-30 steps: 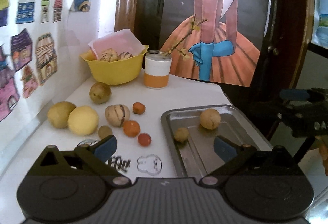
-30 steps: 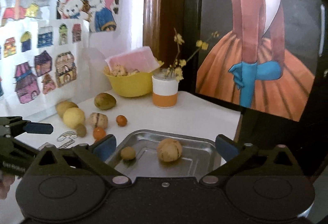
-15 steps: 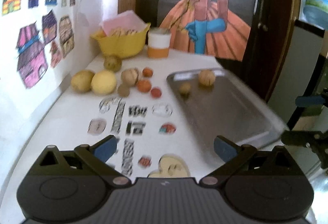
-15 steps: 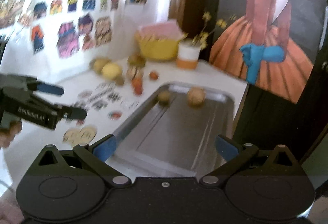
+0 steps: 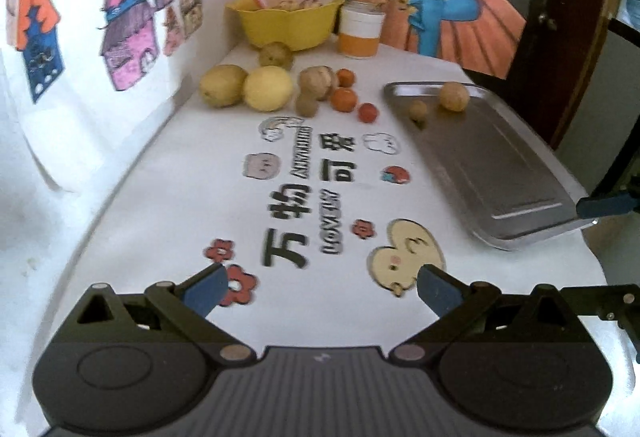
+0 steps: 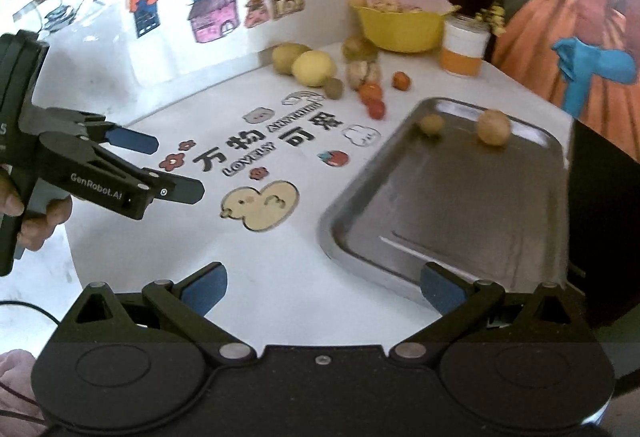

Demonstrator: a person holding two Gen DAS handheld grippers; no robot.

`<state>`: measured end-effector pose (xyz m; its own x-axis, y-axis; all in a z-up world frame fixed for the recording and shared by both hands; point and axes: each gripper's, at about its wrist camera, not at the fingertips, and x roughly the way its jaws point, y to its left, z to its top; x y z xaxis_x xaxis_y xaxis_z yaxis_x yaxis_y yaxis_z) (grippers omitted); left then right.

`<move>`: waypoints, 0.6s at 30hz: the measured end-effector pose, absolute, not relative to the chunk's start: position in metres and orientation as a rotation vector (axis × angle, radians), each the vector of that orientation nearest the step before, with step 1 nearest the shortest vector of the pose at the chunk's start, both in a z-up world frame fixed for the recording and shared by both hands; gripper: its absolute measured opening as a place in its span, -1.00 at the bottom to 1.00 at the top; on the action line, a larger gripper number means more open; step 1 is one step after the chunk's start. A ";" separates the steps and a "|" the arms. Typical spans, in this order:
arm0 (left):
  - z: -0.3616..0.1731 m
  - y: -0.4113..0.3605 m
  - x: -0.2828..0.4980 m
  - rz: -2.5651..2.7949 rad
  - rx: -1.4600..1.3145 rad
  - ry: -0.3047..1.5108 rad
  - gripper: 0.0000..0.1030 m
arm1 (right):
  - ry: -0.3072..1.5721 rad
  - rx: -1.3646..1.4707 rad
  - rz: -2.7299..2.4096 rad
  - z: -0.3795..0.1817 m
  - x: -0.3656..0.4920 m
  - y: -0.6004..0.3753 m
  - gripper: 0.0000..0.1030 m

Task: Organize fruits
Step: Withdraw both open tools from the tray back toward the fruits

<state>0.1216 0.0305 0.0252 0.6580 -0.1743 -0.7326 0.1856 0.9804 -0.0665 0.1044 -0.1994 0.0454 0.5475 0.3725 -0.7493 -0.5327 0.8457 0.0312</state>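
Nearest to me, the left gripper (image 5: 320, 287) is hovering over the near end of the white table (image 5: 168, 221), its blue-padded fingers (image 5: 206, 287) spread wide and grasping nothing. The right gripper (image 6: 322, 287) is hanging just off the near edge of the metal tray (image 6: 460, 205), its fingers likewise released and empty. From the right wrist view, a hand (image 6: 36, 217) is gripping the left tool's handle at the left side.

Between the grippers and the fruit, cartoon stickers and printed characters (image 5: 304, 197) are lying flat on the tabletop, a yellow duck sticker (image 5: 404, 261) closest.

The tray is sitting on the right side of the table. Two fruits are resting at its far end: a small brownish fruit (image 5: 418, 111) and, just to its right, a larger tan round fruit (image 5: 453, 97).

The remaining fruits are clustering on the table left of the tray's far end: two big yellow fruits (image 5: 268, 88) touching each other, a striped tan fruit (image 5: 318, 81), small orange fruits (image 5: 344, 99) and one red fruit (image 5: 368, 113) nearest the tray.

Farther back, a yellow bowl (image 5: 286, 23) is sitting by the wall with a pink sheet in it, and a white-and-orange jar (image 5: 360, 29) is standing just beside it.
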 end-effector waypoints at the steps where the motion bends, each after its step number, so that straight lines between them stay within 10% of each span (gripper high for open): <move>1: 0.027 0.034 0.124 -0.195 0.016 0.827 0.99 | 0.829 -0.223 0.550 0.047 0.108 -0.194 0.99; 18: 0.047 0.040 0.204 -0.140 -0.002 0.720 0.99 | 0.591 -0.418 0.612 0.054 0.185 -0.159 0.99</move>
